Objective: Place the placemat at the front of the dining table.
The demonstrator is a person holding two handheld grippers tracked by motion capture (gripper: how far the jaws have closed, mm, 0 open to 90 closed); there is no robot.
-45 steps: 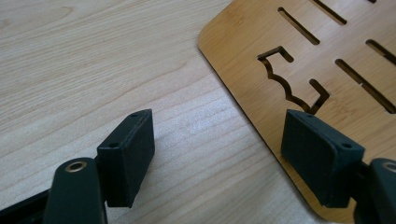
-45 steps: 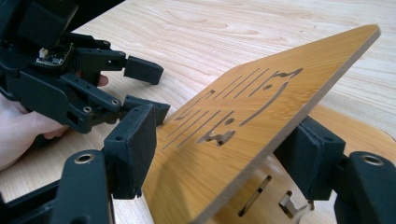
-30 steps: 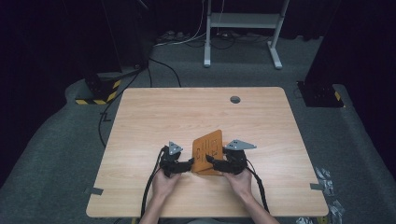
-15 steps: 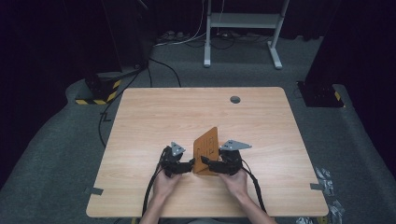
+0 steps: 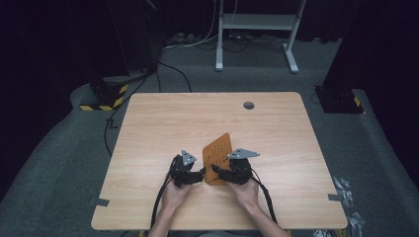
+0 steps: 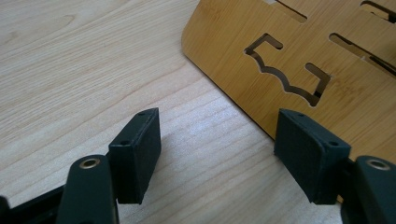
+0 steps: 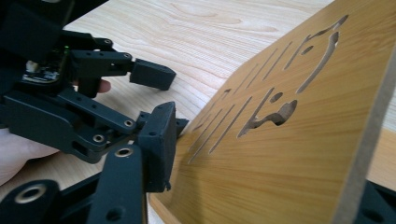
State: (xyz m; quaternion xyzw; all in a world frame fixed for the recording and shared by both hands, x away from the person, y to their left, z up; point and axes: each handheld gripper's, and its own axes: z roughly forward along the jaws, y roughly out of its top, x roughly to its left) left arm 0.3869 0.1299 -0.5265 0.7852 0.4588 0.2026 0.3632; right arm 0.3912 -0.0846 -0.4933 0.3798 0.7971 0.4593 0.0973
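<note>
The right hand-held gripper (image 5: 216, 172) is clamped on the bamboo board (image 5: 219, 157), tilted up off the counter (image 5: 163, 118) at lower centre. The left hand-held gripper (image 6: 217, 140) gapes wide, released, beside the board's edge. Right's far jaw is hidden behind the board.

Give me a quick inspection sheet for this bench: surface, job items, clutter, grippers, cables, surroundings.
Surface: light wooden table, round grommet near far edge.
Job's things: slotted bamboo board, tilted, one edge raised.
Clutter: tape scraps at the table's side edges.
Grippers: left gripper open beside the board's corner; right gripper clamps the board's near edge.
Cables: one cable trails back from each gripper; more on the floor.
Surroundings: grey carpet, white stand, hazard-striped base.
</note>
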